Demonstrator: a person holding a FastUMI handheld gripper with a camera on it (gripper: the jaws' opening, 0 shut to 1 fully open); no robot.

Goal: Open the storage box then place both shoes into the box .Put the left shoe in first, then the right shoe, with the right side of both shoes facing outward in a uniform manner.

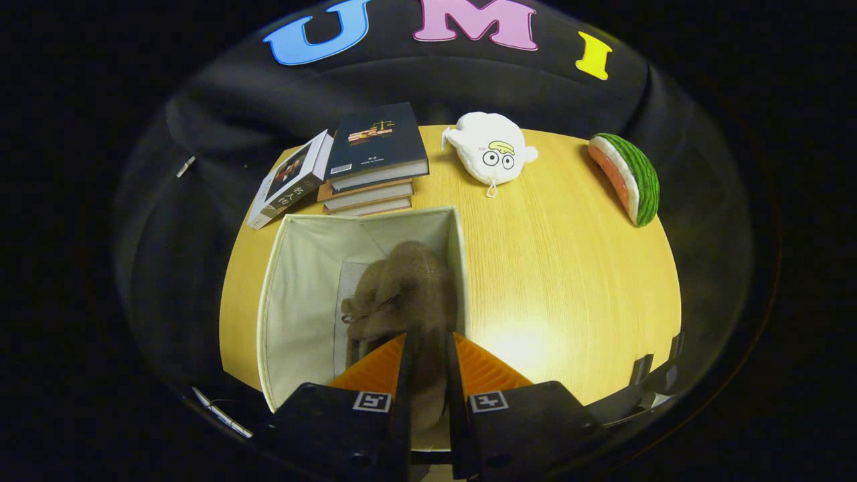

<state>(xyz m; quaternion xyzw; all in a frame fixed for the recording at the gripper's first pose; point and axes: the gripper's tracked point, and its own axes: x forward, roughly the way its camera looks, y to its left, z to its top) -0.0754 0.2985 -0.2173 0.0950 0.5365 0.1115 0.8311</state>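
Observation:
The cream fabric storage box stands open on the round wooden table, just ahead of me. A brown fuzzy shoe lies inside along the box's right wall, and its near end runs back between my orange fingers. My gripper is over the box's near edge, its jaws narrow and pressing on that shoe from both sides. Left of it, brown laces show on more brown material; I cannot tell whether this is a second shoe. The box's floor is partly hidden.
A stack of books and a leaning book sit just beyond the box. A white plush toy and a watermelon-slice plush lie at the table's far side. Bare tabletop stretches right of the box.

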